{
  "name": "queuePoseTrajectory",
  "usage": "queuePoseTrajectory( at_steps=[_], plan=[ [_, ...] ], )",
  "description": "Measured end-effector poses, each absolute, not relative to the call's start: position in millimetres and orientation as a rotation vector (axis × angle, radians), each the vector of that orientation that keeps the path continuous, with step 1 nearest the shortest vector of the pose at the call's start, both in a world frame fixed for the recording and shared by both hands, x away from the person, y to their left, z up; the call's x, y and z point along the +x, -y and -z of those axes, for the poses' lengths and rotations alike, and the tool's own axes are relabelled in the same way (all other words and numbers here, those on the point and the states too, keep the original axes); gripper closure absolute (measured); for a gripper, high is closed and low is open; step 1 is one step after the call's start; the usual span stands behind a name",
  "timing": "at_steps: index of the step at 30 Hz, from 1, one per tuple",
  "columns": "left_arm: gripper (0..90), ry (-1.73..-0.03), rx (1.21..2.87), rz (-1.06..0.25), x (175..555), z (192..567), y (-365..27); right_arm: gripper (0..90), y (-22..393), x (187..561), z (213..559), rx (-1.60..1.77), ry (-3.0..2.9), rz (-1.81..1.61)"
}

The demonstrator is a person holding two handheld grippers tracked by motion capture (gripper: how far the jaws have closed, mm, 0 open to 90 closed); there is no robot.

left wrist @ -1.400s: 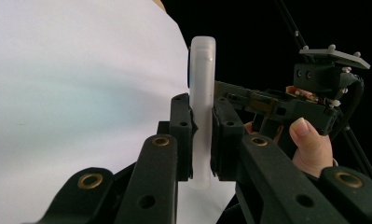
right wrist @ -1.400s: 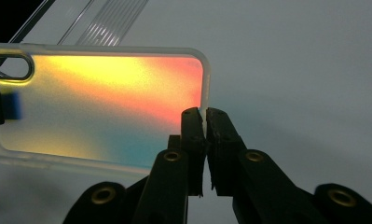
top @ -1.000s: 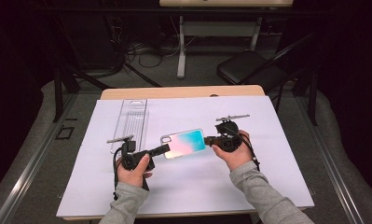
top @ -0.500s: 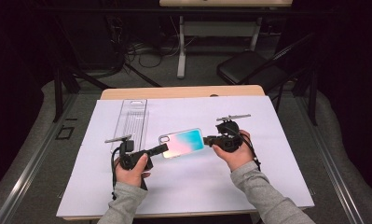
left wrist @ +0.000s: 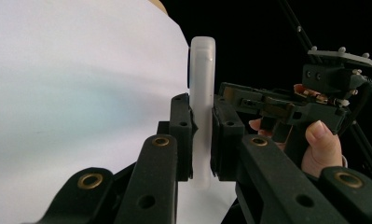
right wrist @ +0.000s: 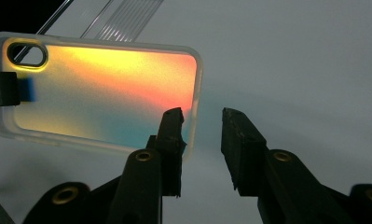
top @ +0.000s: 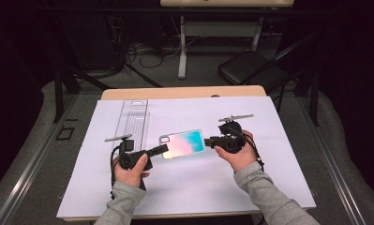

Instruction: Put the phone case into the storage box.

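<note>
An iridescent phone case (top: pixel 182 144) with a clear rim is held just above the white sheet (top: pixel 269 178), mid-table. My left gripper (top: pixel 160 150) is shut on its left end, near the camera cutout. In the left gripper view the case (left wrist: pixel 202 70) stands edge-on between the closed jaws of my left gripper (left wrist: pixel 202 135). My right gripper (top: pixel 208 139) is open at the case's right end. In the right gripper view the case (right wrist: pixel 99 93) glows orange and teal, and its right edge lies by the left jaw of my right gripper (right wrist: pixel 201 116).
A clear ribbed plastic tray (top: pixel 133 119) lies at the sheet's back left. The wooden table edge (top: pixel 184 92) runs behind the sheet. A black chair (top: pixel 252 70) and floor cables (top: pixel 133 51) lie beyond the table.
My right gripper has shifted slightly to the right at the case's end. The case and my left gripper have stayed where they were.
</note>
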State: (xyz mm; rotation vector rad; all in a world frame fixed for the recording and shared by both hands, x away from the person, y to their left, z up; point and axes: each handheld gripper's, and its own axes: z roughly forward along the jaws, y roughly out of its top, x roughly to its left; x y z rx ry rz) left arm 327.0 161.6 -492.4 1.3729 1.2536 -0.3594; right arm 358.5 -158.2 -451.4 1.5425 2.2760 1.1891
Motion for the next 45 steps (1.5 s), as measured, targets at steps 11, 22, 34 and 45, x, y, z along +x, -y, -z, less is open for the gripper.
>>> queuePoseTrajectory(
  at_steps=[11, 22, 34, 45],
  plan=[
    [81.3, -1.241, 1.418, 0.332, 327.8, 484.4, -166.4, 64.5, 161.5, 353.7, 448.6, 1.474, -2.3, -1.189],
    [81.3, -1.211, 1.482, 0.337, 328.4, 481.1, -169.3, 62.9, 167.2, 346.8, 448.6, 1.402, -2.309, -1.182],
    [81.3, -1.171, 1.579, 0.345, 331.4, 470.2, -169.9, 56.8, 172.6, 341.4, 448.4, 1.307, -2.34, -1.175],
    [81.3, -1.124, 1.655, 0.334, 332.9, 458.3, -166.8, 54.3, 178.4, 335.3, 442.3, 1.226, -2.335, -1.203]
  ],
)
